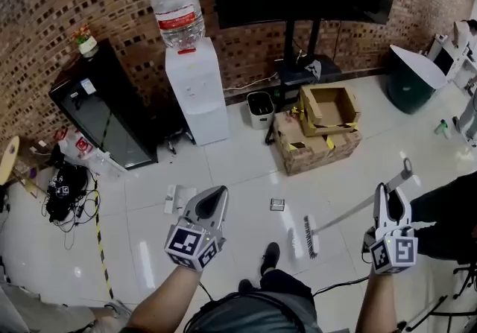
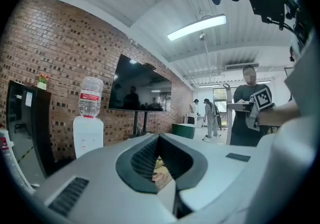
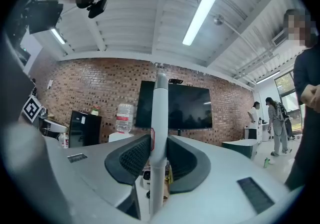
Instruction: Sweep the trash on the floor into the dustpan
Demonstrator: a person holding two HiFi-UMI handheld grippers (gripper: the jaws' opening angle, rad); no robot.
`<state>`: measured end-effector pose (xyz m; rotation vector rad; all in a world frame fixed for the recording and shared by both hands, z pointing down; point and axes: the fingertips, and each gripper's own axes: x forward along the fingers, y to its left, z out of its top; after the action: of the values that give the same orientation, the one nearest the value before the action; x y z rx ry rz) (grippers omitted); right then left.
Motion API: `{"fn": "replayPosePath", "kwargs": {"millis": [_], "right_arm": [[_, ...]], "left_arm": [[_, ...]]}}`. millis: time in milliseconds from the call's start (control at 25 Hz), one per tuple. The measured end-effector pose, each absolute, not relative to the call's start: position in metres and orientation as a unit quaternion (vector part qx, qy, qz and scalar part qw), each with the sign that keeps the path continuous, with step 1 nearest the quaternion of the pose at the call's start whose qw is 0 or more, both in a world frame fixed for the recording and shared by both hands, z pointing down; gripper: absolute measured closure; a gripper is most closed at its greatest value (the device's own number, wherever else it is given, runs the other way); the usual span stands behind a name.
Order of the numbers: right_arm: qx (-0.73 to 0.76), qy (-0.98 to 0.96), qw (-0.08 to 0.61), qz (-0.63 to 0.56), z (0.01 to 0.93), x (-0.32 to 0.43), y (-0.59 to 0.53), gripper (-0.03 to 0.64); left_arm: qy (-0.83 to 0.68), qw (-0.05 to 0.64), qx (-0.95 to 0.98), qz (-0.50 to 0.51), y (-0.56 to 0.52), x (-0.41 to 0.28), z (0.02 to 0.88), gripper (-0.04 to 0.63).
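- Two tongs, two states. The right tongs are clamped on the broom, whose handle stands upright between the jaws. The left tongs are closed to a point and hold nothing.
- The broom's head rests on the floor, between the two tongs.
- One small piece of trash lies just right of the left tongs' tip, near the head. White scraps lie just left of that tip.
- I can't pick out a dustpan.
- The broom is probably light, with a stiff, smooth handle that may twist in the jaws.
- The right tongs hold high up, so a second hold lower down would steady it.
- The trash looks flat and light, so gentle strokes suit it.
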<state>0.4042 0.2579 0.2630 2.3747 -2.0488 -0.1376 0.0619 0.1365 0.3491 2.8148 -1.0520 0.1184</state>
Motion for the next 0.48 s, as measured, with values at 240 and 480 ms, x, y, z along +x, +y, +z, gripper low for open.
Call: {"fn": "replayPosePath", "kwargs": {"millis": [240,480], "right_arm": [[0.751,-0.659,-0.002,-0.040,0.286,0.447,0.189,0.494],[0.747,-0.664,-0.004,-0.027,0.314,0.491,0.126,0.494]], "left_arm": [[-0.331,0.065,0.940,0.044,0.061,0.125,0.374,0.589],[-0.347,0.081,0.934,0.037,-0.006,0.185,0.391,0.589]]}}
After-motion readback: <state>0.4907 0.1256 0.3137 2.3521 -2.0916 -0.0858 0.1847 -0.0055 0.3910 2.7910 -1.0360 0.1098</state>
